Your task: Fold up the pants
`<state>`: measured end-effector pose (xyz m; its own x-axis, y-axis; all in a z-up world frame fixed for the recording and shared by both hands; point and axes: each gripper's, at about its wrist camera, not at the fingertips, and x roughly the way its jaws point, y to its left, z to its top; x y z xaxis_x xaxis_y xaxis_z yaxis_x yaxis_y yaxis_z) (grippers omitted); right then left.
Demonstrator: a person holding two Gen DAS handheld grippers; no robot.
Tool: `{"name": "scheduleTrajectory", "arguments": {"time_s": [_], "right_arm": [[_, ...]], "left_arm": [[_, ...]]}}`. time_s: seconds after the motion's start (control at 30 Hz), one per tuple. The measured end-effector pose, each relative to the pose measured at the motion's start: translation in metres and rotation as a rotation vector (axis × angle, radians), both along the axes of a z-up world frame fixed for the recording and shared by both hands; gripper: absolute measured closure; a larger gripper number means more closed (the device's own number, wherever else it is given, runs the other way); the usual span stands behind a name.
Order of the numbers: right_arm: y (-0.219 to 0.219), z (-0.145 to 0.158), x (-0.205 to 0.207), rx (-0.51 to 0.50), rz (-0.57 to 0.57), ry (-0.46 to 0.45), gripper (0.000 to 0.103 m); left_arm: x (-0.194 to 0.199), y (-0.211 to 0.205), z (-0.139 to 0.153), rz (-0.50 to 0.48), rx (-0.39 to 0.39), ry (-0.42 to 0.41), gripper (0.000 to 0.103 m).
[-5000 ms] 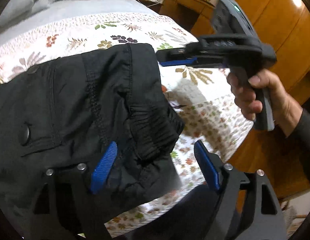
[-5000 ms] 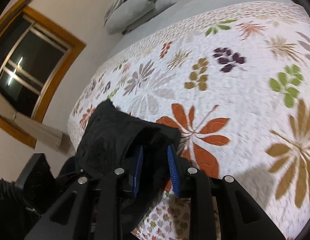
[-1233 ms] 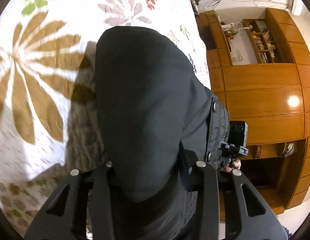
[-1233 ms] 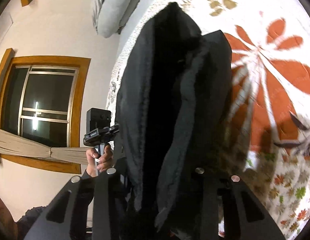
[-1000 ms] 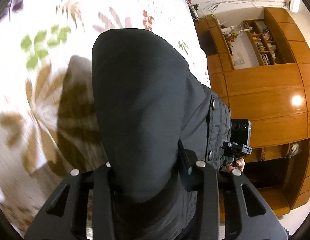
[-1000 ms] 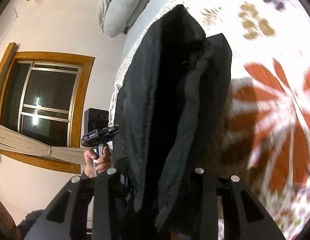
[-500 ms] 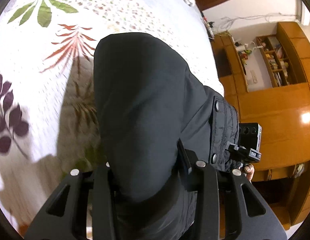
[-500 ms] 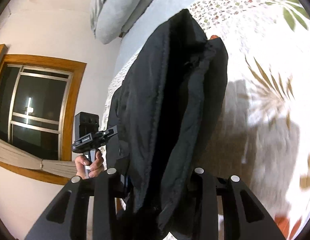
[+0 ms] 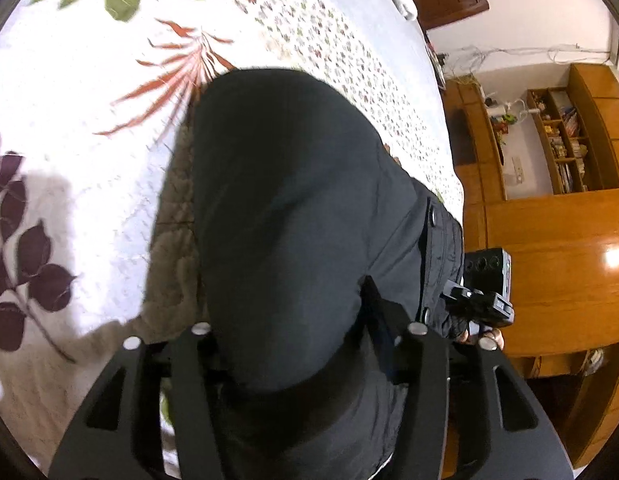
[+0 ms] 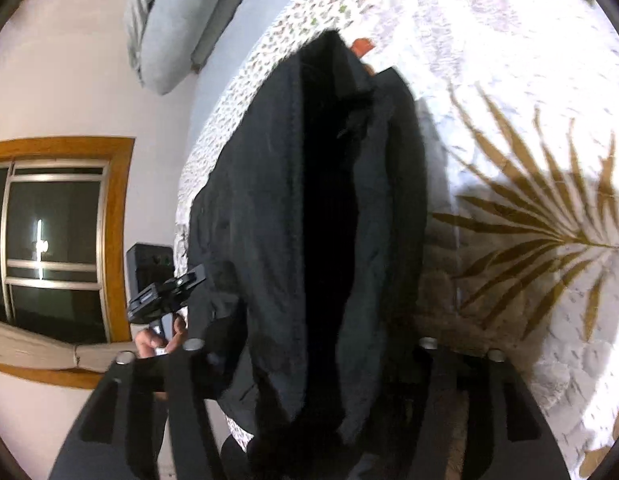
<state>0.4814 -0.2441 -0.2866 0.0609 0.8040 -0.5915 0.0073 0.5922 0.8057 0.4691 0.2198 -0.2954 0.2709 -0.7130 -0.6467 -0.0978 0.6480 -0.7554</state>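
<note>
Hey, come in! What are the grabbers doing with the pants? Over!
Left gripper shut on pants. Right gripper shut on pants too. Pants hang bunched above the bed. Nothing in the way.

The pants (image 9: 285, 216) are matt black cloth, smooth and faintly creased. The bedspread (image 9: 69, 92) is quilted, stippled printed fabric. The cabinets (image 9: 557, 248) are glossy varnished wood. The pillow (image 10: 169, 24) is soft grey cloth.

floral bedspread (image 9: 89, 168), pillow (image 10: 169, 28), window (image 10: 49, 240), wooden cabinets (image 9: 557, 240)
</note>
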Motion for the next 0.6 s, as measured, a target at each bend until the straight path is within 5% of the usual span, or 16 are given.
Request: {"name": "scheduleTrajectory", "arguments": {"time_s": [0.13,0.27,0.4,0.5,0.6], "right_arm": [[-0.024,0.012,-0.01,-0.058,-0.043,-0.059,0.034],[-0.029,0.033,-0.043,-0.102,-0.051,-0.129,0.034],[-0.018,0.033,-0.059,-0.214,-0.055,-0.136,0.031],[-0.016,0.028,-0.058,-0.252,-0.079,-0.12,0.028],[-0.017,0.038,-0.061,-0.216,-0.103,-0.128,0.029]], "left_arm": [[-0.016,0.014,0.021,0.051,0.06,-0.055,0.036],[-0.04,0.006,0.05,0.02,0.267,-0.165,0.027],[-0.046,-0.013,0.043,-0.027,0.474,-0.153,0.022],[-0.047,-0.012,0.033,-0.012,0.496,-0.126,0.022],[-0.055,-0.001,0.036,0.039,0.437,-0.125,0.023]]}}
